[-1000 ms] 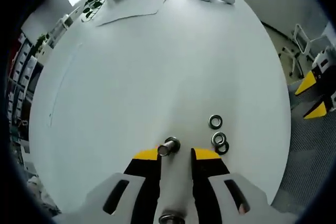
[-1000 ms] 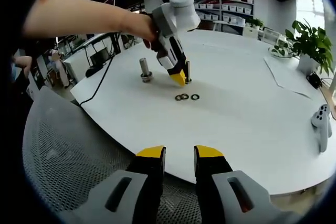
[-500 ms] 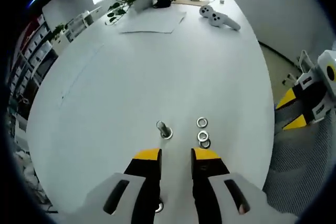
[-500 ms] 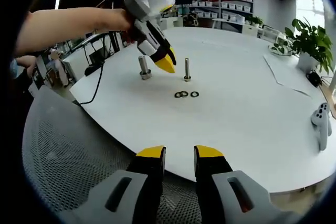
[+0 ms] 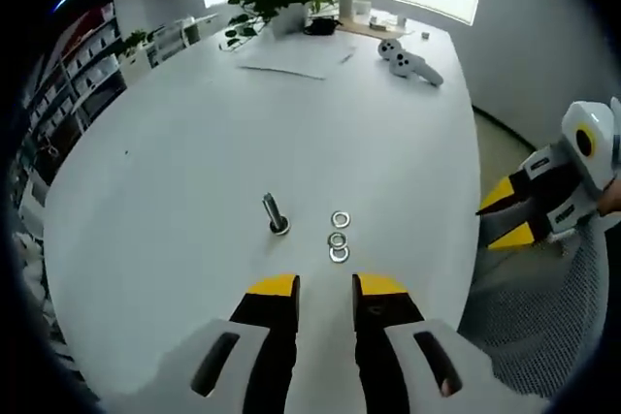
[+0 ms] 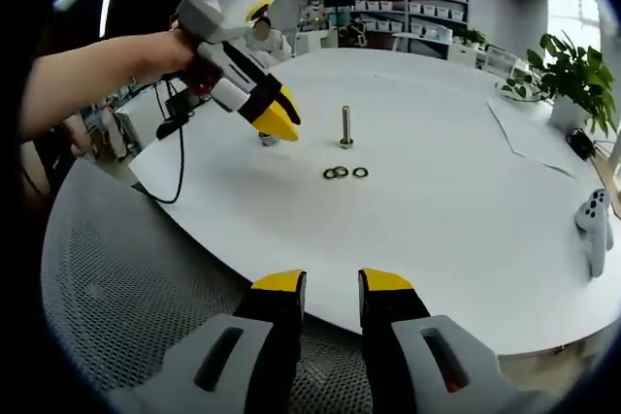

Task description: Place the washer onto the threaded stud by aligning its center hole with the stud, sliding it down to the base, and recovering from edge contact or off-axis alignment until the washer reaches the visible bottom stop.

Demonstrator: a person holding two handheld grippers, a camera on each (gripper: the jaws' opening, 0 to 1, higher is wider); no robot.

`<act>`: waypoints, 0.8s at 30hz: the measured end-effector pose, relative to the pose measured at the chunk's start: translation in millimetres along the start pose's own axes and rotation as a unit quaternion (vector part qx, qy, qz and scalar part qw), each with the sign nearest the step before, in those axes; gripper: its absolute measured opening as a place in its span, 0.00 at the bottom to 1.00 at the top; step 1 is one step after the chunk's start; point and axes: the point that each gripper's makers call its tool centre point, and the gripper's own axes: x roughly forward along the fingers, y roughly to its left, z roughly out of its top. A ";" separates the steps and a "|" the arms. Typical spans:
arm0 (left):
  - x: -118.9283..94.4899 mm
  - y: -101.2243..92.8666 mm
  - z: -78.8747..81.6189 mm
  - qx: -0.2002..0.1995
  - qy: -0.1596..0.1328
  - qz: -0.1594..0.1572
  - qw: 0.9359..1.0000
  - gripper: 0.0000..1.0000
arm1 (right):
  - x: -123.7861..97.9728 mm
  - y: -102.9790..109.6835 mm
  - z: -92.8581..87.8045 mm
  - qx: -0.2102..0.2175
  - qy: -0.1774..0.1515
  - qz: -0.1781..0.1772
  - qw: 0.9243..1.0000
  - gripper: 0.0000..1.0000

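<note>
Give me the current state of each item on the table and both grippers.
Threaded stud: upright on the table, bare, no washer on it.
Washers: three, flat on the table in a short row beside the stud.
Left gripper: open, empty, held above the table.
Right gripper: open, empty, off the table edge.
Controllers: lying at the far end.

Left gripper (image 6: 277, 121) raised on an outstretched bare forearm (image 6: 97, 70), jaws parted and empty; right gripper (image 6: 333, 288) likewise parted, empty.
</note>
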 end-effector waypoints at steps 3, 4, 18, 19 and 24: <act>2.0 -3.8 -4.6 -0.017 -0.008 -0.001 1.000 0.22 | -0.1 -0.3 0.3 0.001 -0.001 0.000 1.000 0.24; 2.6 -5.1 -4.8 -0.020 -0.014 -0.001 1.000 0.24 | 0.1 -0.5 0.1 0.000 -0.001 0.000 1.000 0.24; 18.8 -16.6 -10.9 -0.021 -0.001 -0.020 1.000 0.24 | 0.6 -0.6 0.4 0.000 -0.001 0.001 1.000 0.24; 19.2 -16.7 -10.2 -0.021 -0.001 -0.021 1.000 0.24 | 0.6 -0.6 0.5 0.001 -0.001 0.001 1.000 0.24; 23.3 -17.8 -9.7 -0.014 0.009 -0.026 1.000 0.24 | 0.7 -0.5 1.0 0.000 -0.002 0.001 1.000 0.24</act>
